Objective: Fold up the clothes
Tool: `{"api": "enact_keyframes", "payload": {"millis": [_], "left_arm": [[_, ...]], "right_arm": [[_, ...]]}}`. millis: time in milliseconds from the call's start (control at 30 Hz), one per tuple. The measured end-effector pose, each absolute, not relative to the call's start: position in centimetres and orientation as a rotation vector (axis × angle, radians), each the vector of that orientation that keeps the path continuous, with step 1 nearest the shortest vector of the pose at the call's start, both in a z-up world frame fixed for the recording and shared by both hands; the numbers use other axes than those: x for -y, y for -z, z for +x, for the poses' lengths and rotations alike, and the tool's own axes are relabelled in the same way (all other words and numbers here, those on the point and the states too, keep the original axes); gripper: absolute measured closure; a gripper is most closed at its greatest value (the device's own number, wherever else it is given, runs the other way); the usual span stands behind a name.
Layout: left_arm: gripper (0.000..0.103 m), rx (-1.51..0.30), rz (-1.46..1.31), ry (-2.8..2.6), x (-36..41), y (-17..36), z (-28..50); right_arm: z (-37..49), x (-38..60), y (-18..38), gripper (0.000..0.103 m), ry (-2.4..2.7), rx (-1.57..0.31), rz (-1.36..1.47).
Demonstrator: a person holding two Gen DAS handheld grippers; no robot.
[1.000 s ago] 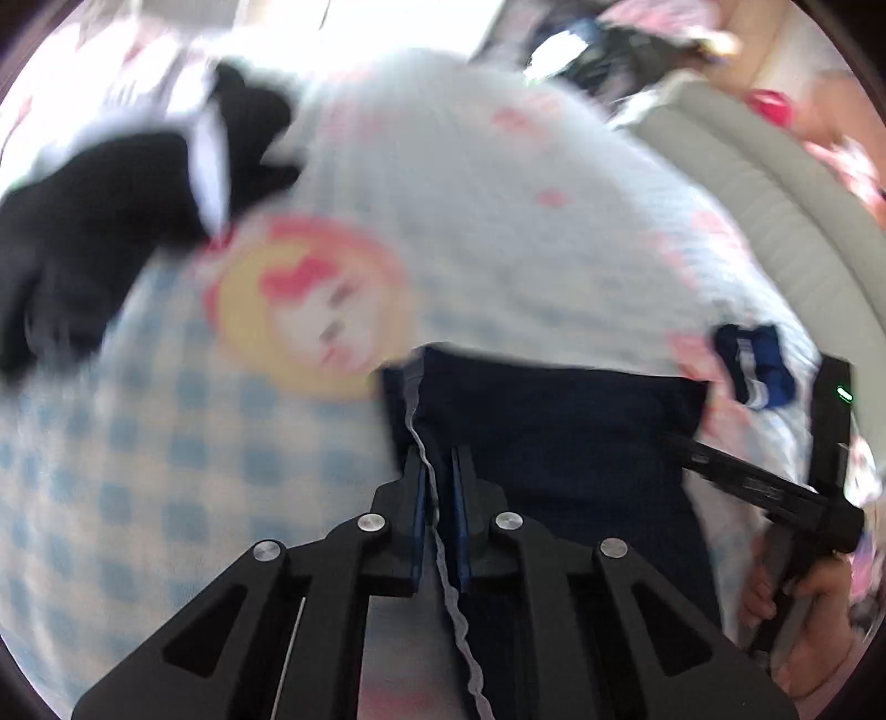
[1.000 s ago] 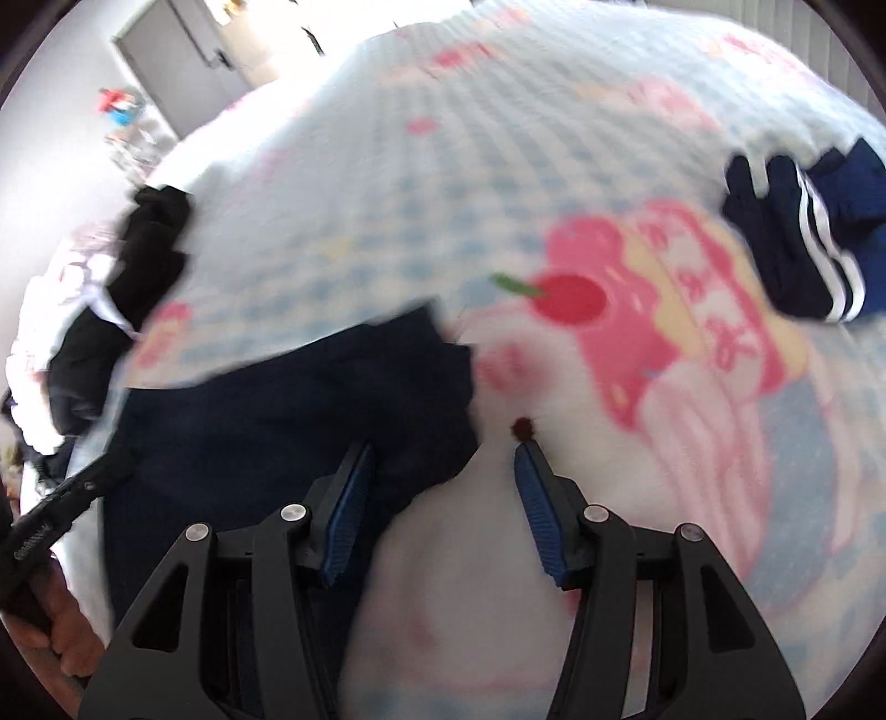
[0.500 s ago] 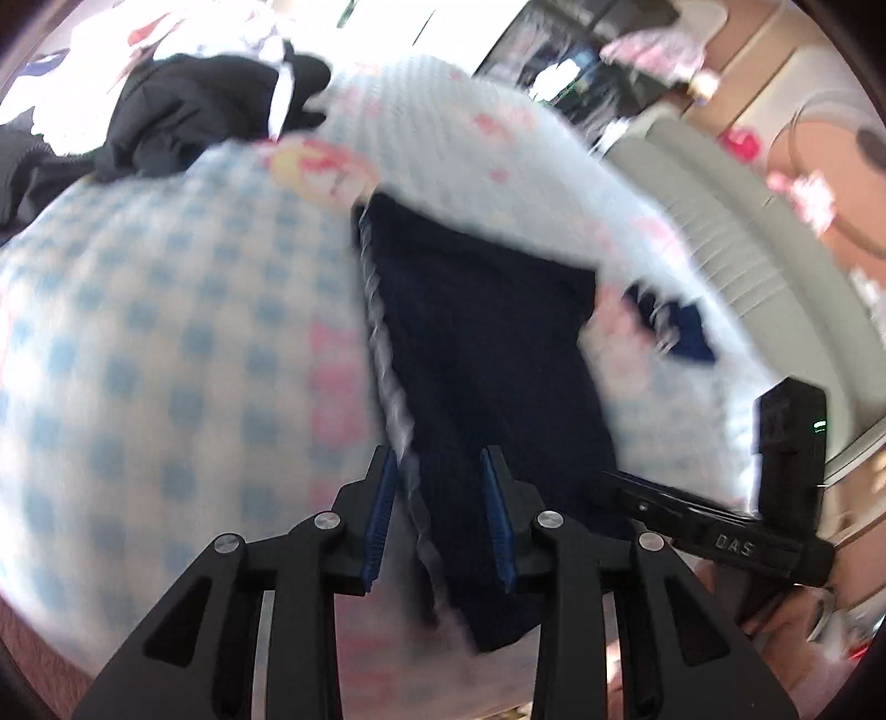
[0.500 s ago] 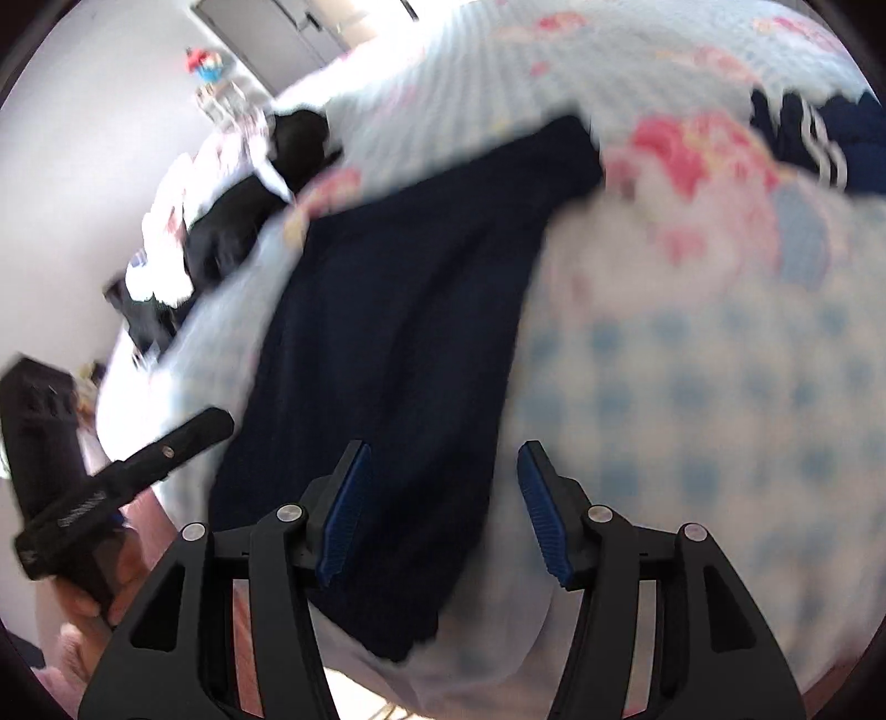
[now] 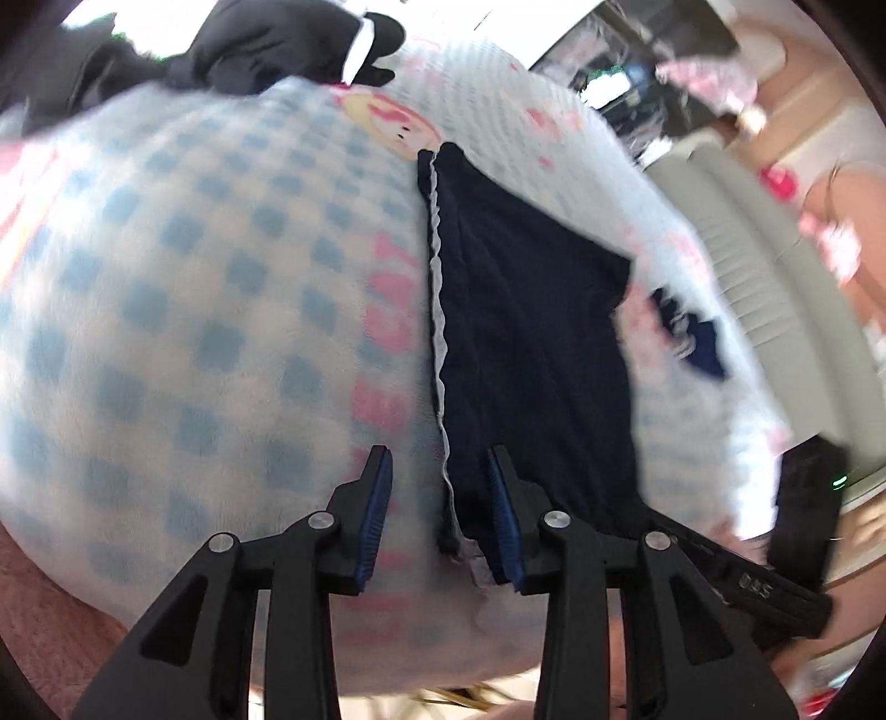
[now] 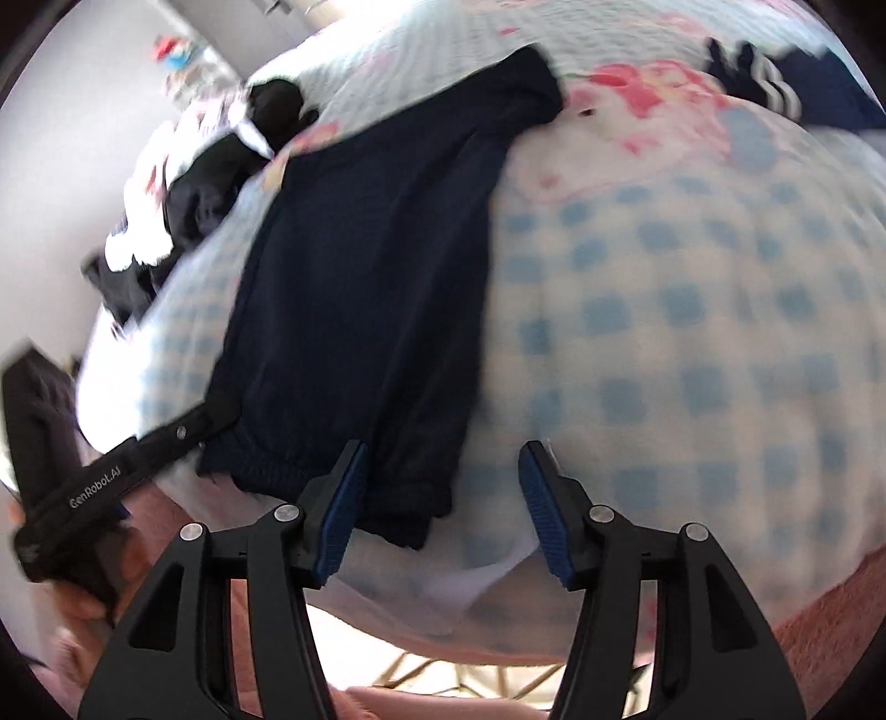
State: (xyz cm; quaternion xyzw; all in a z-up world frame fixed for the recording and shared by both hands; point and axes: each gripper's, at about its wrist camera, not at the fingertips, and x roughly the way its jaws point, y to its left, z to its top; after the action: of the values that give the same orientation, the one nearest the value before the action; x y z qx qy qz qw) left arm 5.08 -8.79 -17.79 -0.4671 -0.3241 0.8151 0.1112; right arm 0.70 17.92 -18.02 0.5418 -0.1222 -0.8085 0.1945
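A long navy garment (image 5: 531,332) with a white-stitched edge lies flat on the blue-checked blanket (image 5: 183,310), running away from me. My left gripper (image 5: 440,493) hangs open just above the garment's near left edge, holding nothing. In the right wrist view the same navy garment (image 6: 365,288) stretches from its elastic hem near me to the far end. My right gripper (image 6: 440,498) stands open above the hem's right corner, with nothing between its fingers. The left gripper's body (image 6: 116,459) shows at the left there, with a hand under it.
A pile of black and white clothes (image 5: 221,50) lies at the blanket's far left, seen too as a dark clothes heap (image 6: 183,205). A small navy striped piece (image 6: 786,94) lies at the far right. A grey padded bed edge (image 5: 775,266) runs along the right.
The left gripper let go of the garment's edge and opened wide. Both grippers pulled back toward the near end, and the navy garment now lies stretched out flat.
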Motion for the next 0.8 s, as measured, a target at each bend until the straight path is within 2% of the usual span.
{"api": "enact_keyframes", "payload": {"millis": [33, 67, 167, 300, 367, 400, 500, 600, 800], "left_arm": [[0.049, 0.997, -1.356, -2.3, 8.9, 18.3, 5.0], [0.049, 1.037, -1.349, -2.229, 8.9, 18.9, 5.0], [0.049, 1.033, -1.384, -2.19, 8.2, 19.8, 4.9], [0.052, 0.967, -1.401, -2.239, 7.2, 20.1, 4.2], [0.058, 0.941, -1.389, -2.271, 6.9, 20.1, 4.0], [0.064, 0.929, -1.381, -2.293, 6.8, 19.8, 4.0], [0.076, 0.907, -1.36, -2.336, 6.4, 18.7, 4.7], [0.082, 0.88, -1.329, -2.363, 6.3, 17.2, 5.8], [0.082, 0.892, -1.317, -2.326, 7.0, 16.0, 7.7]], "right_arm": [[0.9, -18.2, 17.4, 0.043, 2.264, 0.372, 1.466], [1.0, -18.3, 17.0, 0.04, 2.253, 0.388, 1.432], [0.6, -17.2, 18.3, 0.04, 2.216, 0.339, 1.484], [0.4, -16.4, 20.9, 0.043, 2.184, 0.335, 1.527], [0.8, -15.9, 20.5, 0.044, 2.195, 0.285, 1.491], [0.8, -15.8, 20.4, 0.052, 2.192, 0.282, 1.476], [1.3, -16.0, 19.7, 0.075, 2.165, 0.33, 1.441], [1.8, -17.1, 17.8, 0.084, 2.123, 0.388, 1.406], [3.9, -16.4, 16.4, 0.086, 2.069, 0.406, 1.404]]}}
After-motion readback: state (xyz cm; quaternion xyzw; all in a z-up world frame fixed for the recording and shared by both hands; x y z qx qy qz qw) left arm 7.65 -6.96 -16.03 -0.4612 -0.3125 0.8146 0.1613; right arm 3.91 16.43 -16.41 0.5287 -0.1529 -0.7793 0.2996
